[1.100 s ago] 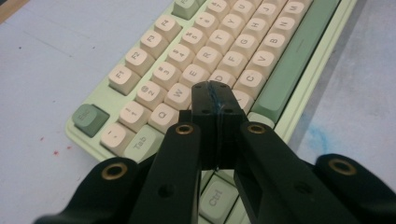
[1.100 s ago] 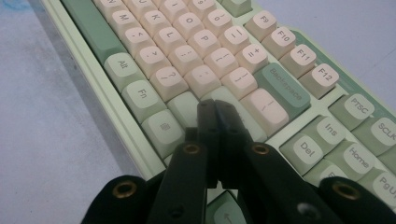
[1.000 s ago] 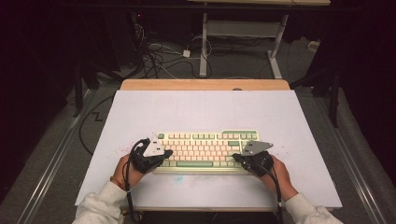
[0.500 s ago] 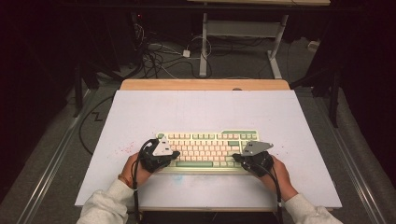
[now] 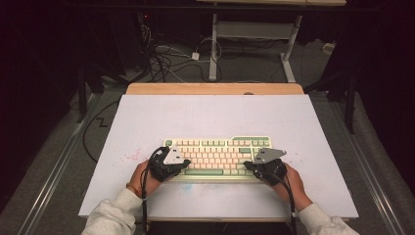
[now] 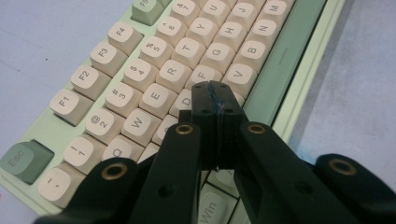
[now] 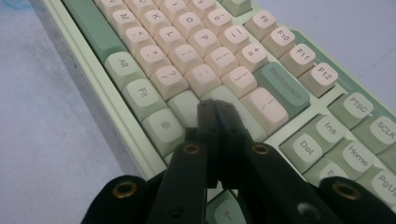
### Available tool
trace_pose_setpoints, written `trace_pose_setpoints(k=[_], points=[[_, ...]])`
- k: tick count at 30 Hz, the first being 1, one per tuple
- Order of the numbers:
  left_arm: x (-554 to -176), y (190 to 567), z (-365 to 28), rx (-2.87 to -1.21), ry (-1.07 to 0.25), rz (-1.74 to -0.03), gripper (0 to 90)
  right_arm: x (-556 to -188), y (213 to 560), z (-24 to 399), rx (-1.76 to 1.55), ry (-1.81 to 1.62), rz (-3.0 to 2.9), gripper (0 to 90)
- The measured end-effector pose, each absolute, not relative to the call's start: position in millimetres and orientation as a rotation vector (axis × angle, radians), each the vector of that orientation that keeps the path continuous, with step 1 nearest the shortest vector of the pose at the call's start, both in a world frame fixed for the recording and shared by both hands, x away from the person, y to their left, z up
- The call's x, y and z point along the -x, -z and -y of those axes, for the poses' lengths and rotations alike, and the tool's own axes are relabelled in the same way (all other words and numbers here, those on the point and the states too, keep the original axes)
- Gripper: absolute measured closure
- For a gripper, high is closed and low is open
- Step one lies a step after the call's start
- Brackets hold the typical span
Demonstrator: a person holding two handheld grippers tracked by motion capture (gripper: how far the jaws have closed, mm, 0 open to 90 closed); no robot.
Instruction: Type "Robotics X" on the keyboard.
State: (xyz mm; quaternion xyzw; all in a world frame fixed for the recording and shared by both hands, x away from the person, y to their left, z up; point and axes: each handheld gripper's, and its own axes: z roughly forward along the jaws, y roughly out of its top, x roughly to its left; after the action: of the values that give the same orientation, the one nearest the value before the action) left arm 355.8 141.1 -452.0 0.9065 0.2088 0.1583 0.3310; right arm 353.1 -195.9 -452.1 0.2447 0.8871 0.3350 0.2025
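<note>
While keyboard (image 5: pixel 218 156) lies beneath, left fingers (image 6: pixel 205 100) closed empty, right fingers (image 7: pixel 208 116) likewise.

From above, light falls evenly on the pale table (image 5: pixel 215 117) in front of me, while the room beyond and to both sides sinks into near black, with only cables and a desk frame dimly readable on the floor. My hands throw just small, soft shadows, so the source seems overhead and diffuse. The high view is slightly soft and grainy. Looking along my left gripper (image 6: pixel 215 95), the keyboard (image 6: pixel 154 88) legends are crisp mid-frame, but my black arms at the bottom blur. Along my right gripper (image 7: pixel 215 112), the near keys smear and the far corners go soft; a dull sheen sits on the brass rivets.
</note>
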Motion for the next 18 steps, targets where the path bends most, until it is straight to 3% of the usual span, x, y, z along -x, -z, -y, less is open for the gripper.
trace_pose_setpoints(k=[18], points=[[-355.7, 448.4, -143.3, -2.359, -0.436, -0.555, 87.3, -352.6, 452.4, 195.8, -0.683, -0.935, -2.473, 90.0]])
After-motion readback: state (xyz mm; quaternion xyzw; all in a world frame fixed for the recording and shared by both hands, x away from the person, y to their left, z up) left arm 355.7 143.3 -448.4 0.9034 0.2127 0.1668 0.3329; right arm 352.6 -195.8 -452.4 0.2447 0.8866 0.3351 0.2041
